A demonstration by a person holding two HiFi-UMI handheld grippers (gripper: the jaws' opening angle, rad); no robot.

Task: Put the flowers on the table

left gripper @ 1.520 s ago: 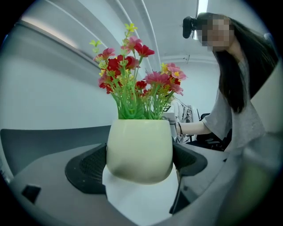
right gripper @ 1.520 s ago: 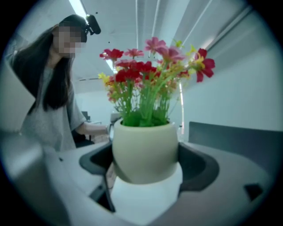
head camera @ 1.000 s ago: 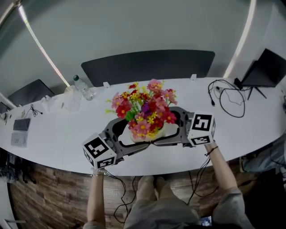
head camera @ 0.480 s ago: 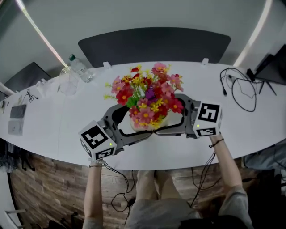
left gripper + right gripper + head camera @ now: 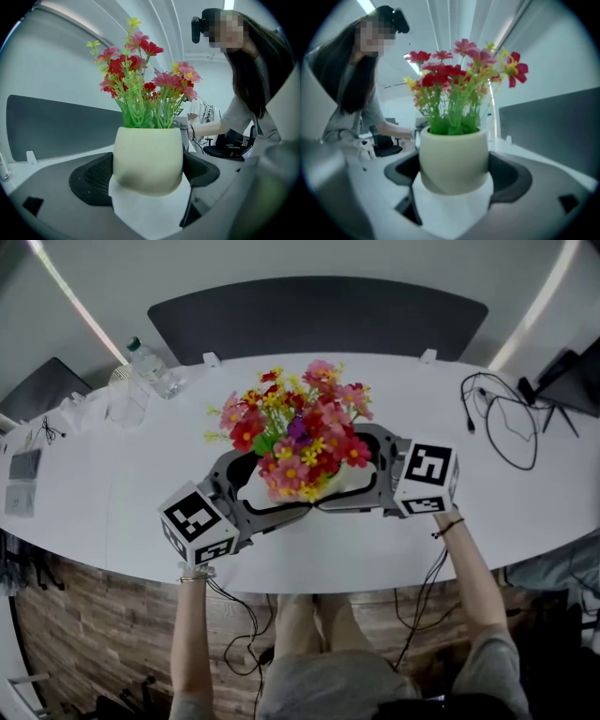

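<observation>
A cream pot (image 5: 147,159) of red, pink and yellow flowers (image 5: 295,432) sits between both grippers over the white table (image 5: 112,493). My left gripper (image 5: 281,482) reaches in from the left and its two black pads press the pot's sides (image 5: 147,180). From the right my right gripper (image 5: 342,470) closes on the same pot (image 5: 453,159), with one pad on each flank (image 5: 457,177). In the head view the blooms hide most of the pot. Whether its base touches the table I cannot tell.
A water bottle (image 5: 145,360) and clear plastic lie at the table's far left. Black cables (image 5: 497,418) and a dark stand (image 5: 572,381) are at the right. A dark chair back (image 5: 319,320) lines the far edge. A seated person (image 5: 253,93) shows behind the flowers.
Both grippers stay closed on the pot and carry it slightly left, while the head view has shifted over the table.
</observation>
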